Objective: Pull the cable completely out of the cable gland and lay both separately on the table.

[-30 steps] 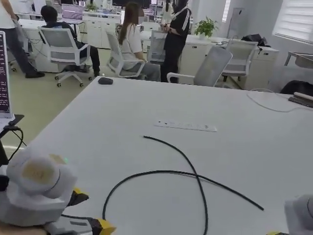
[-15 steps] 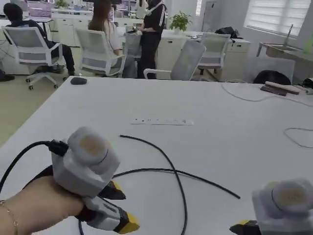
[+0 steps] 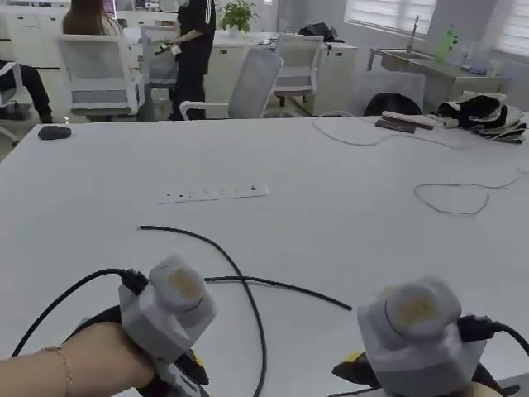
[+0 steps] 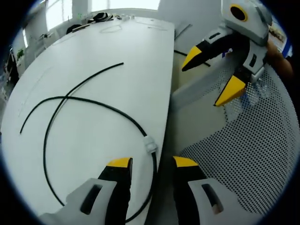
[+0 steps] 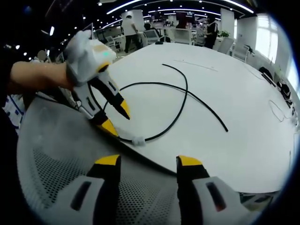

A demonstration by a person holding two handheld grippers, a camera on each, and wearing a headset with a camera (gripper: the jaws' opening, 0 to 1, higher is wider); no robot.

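The fingers [image 4: 120, 165] of the left gripper [image 4: 149, 162] are hanging spread and empty just behind the white gland [image 4: 151, 145], which is sitting threaded on the black cable [image 4: 70, 100] at the bench [image 3: 347, 190] edge, while the right gripper [image 5: 143, 161] is hovering alongside, likewise released.

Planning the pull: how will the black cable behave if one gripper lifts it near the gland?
Likely floppy: the cable lies in loose, crossing loops on the table, so a lifted part should sag and drag the rest. Probably light, being thin. The gland, small and near the table edge, may slide off the edge if pushed.
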